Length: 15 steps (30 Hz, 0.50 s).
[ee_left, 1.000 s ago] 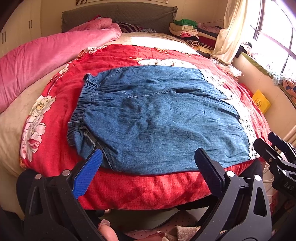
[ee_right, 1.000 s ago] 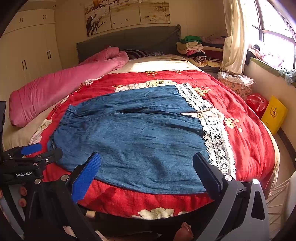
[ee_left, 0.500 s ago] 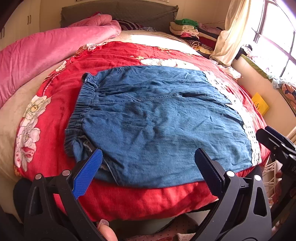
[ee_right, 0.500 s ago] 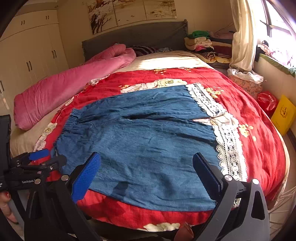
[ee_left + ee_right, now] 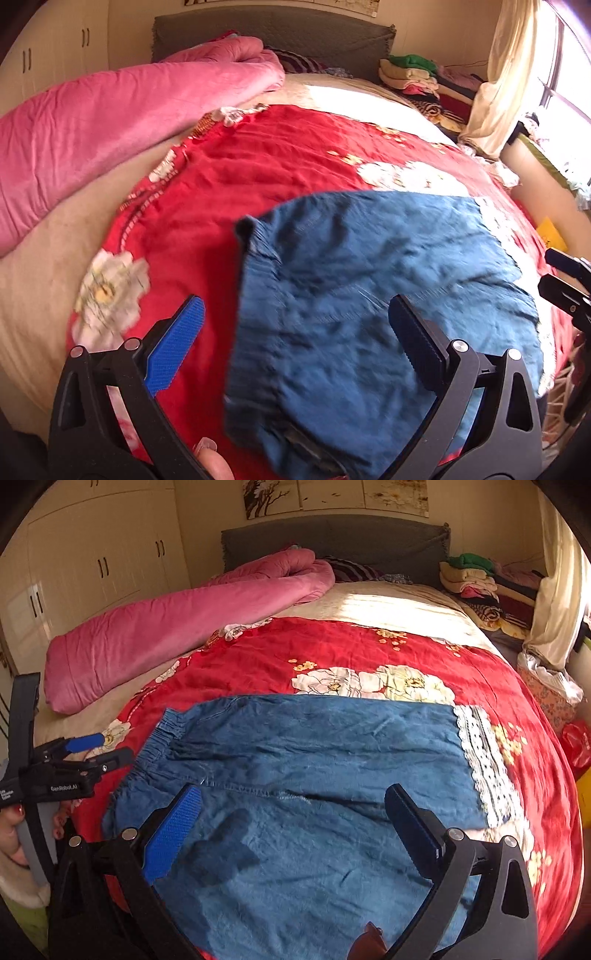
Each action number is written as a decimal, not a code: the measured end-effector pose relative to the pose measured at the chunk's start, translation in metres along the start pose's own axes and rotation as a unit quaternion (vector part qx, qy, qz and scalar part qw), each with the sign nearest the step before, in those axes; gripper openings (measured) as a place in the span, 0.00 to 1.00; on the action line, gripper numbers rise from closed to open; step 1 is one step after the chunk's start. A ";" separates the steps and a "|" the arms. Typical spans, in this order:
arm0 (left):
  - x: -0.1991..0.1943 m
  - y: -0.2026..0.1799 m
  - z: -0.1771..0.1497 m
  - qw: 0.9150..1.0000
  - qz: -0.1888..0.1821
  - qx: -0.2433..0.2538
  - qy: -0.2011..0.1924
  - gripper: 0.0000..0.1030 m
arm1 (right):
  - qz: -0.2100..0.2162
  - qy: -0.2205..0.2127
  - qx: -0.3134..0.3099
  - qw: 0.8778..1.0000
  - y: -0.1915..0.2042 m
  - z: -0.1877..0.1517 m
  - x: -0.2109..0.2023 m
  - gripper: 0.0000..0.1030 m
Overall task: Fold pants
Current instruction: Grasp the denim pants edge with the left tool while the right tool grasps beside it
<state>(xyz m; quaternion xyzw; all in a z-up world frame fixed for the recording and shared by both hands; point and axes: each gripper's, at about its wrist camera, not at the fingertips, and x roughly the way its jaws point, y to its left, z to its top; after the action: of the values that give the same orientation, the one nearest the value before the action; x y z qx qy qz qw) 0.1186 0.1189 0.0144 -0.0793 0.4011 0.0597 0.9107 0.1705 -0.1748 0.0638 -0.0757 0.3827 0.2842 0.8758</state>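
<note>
Both grippers have closed in since a second ago; pants (image 5: 310, 775) now fill each lower frame. They lie flat on red floral bedspread (image 5: 332, 653), long axis left-right, elastic waistband (image 5: 255, 295) frame-left, lace hem (image 5: 484, 764) right. Left gripper (image 5: 293, 326) is spread wide, empty, nearest the waistband; right gripper (image 5: 291, 812) likewise, over mid-leg. Near edge is cut off; left view blurred.
</note>
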 end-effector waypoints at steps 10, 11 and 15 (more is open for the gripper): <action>0.094 0.027 0.038 0.997 0.026 0.025 0.062 0.91 | 0.014 0.051 -0.065 0.996 -0.001 0.045 0.088 0.96; 0.103 0.029 0.040 0.997 0.027 0.024 0.066 0.91 | 0.014 0.059 -0.068 0.996 -0.001 0.049 0.097 0.96; 0.126 0.039 0.043 0.997 0.025 0.021 0.073 0.73 | 0.017 0.077 -0.085 0.993 0.000 0.062 0.129 0.96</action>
<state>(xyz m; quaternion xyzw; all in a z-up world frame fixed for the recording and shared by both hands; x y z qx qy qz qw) 0.2278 0.1709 -0.0536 -0.0545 0.4697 0.0683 0.8785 0.2796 -0.0961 0.0147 -0.1651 0.4250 0.3233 0.8292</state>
